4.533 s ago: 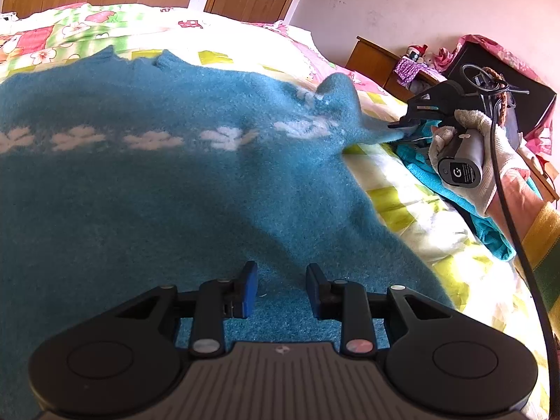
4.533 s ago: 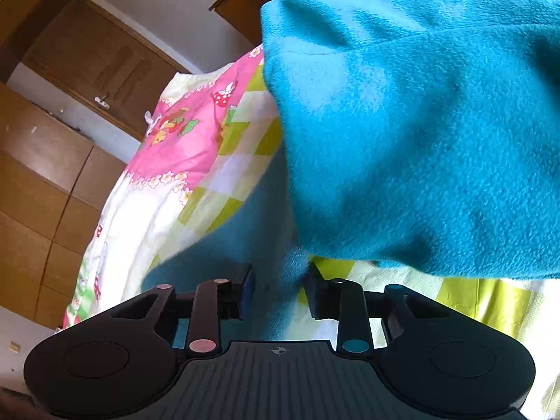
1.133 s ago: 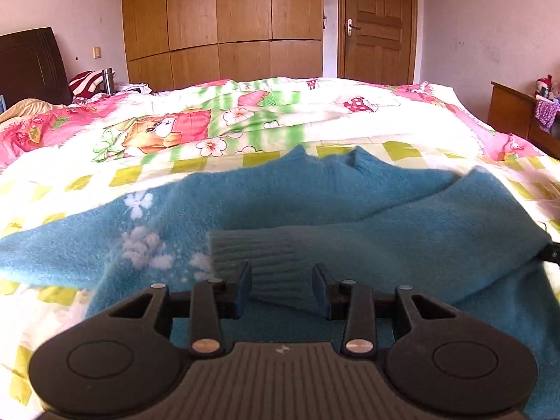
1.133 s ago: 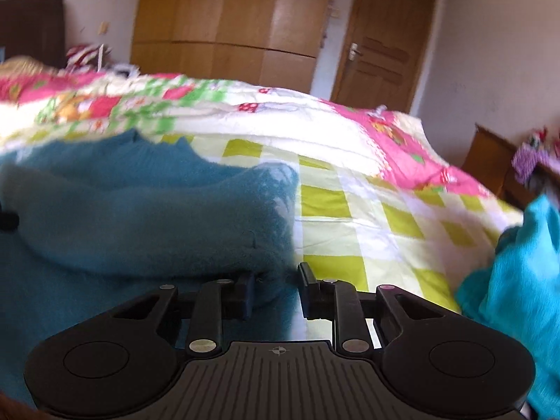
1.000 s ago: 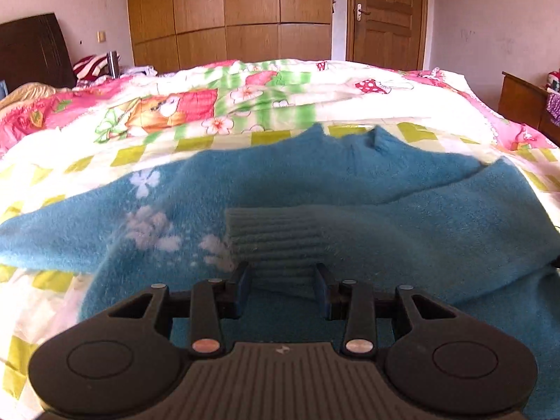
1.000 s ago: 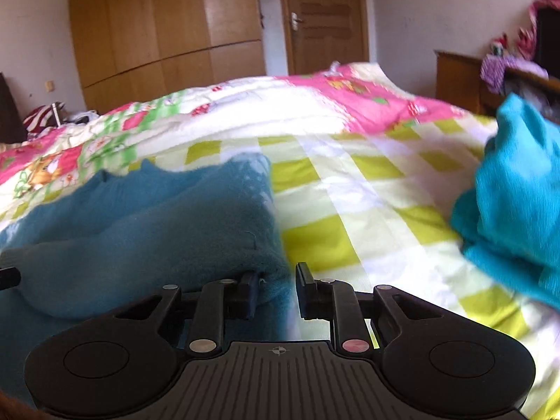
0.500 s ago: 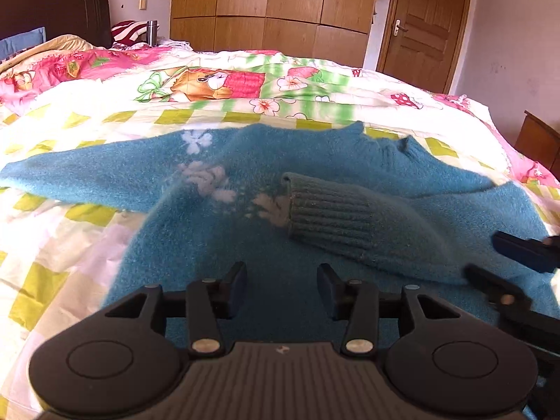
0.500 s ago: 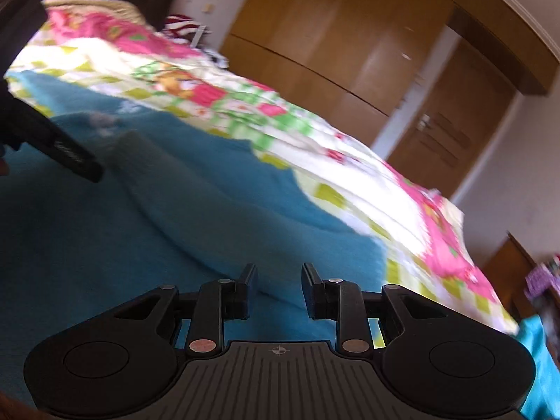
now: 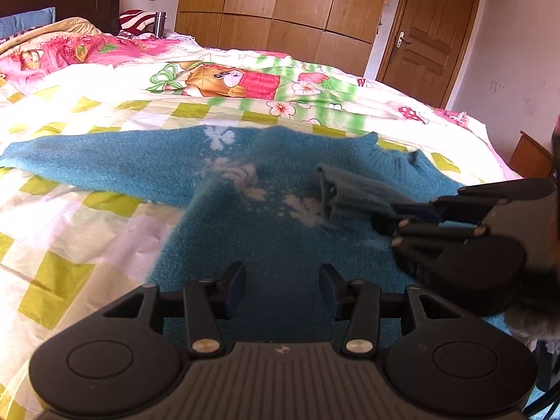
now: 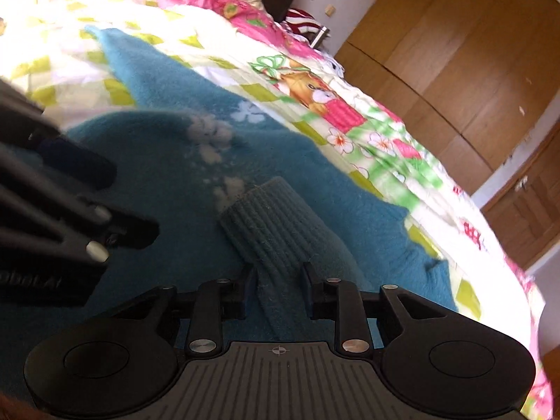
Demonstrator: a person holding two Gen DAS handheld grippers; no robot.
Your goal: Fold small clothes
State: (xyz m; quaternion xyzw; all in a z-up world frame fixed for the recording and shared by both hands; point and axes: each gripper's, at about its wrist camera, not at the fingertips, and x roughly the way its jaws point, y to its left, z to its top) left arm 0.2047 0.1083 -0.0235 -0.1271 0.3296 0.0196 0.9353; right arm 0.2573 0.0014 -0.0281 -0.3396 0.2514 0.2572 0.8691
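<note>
On the bed: teal sweater (image 9: 280, 217) lies spread on a patchwork quilt (image 9: 87, 231).
Right gripper (image 10: 278, 285): just closing, pinching the sweater's ribbed cuff (image 10: 269, 224).
Left gripper (image 9: 281, 285): parted, nothing held, above the sweater's body.

left gripper (image 9: 281, 285): black, ribbed housing | silver screws | jaws: blue pads (image 9: 235, 288)

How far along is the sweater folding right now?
One sleeve already lies folded across the teal sweater. The right gripper, jaws just closing, pinches that sleeve near its ribbed cuff; the left gripper is open, holding nothing. The other sleeve is still outstretched; the body is unfolded.
</note>
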